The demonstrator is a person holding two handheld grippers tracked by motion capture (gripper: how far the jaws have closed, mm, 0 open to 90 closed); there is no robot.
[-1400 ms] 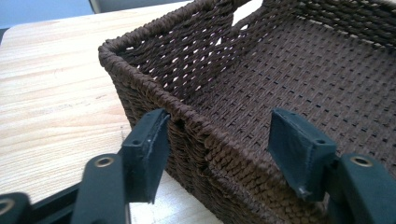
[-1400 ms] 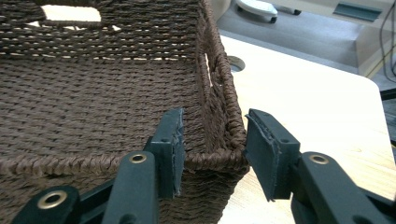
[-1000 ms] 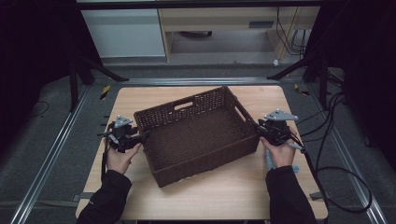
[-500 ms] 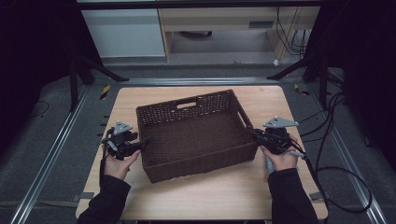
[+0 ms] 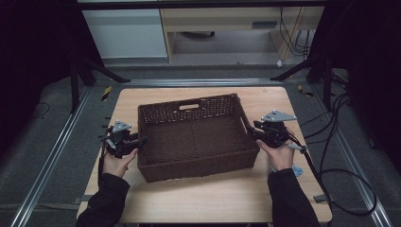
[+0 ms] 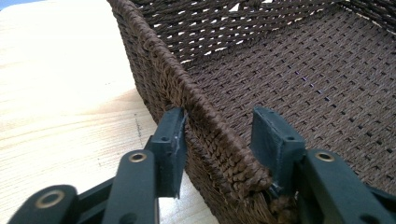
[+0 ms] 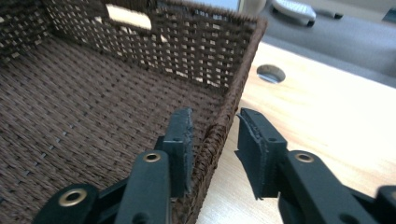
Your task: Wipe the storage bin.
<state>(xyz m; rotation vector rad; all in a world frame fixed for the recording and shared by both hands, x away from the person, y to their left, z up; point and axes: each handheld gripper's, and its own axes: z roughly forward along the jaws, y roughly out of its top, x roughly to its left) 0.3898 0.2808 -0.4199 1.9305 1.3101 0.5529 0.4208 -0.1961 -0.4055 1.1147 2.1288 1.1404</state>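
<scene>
A dark brown woven basket stands square on the light wooden table. My left gripper straddles its left wall near the front corner. In the left gripper view the rim runs between the jaws of the left gripper. Those jaws have just been closing; the outer pad is at the weave, while the inner one stands off it. My right gripper straddles the right wall. The jaws of the right gripper have just been opening, with a gap on the outer side.
The basket holds nothing. A small blue thing lies by the right hand. A round hole is cut in the tabletop beyond the basket's corner. Cables trail off the table's right side, and metal rails flank it.
The basket has turned clockwise from a skewed angle to square with the table. Both hands came nearer with it. The right jaws have spread off the wall.
</scene>
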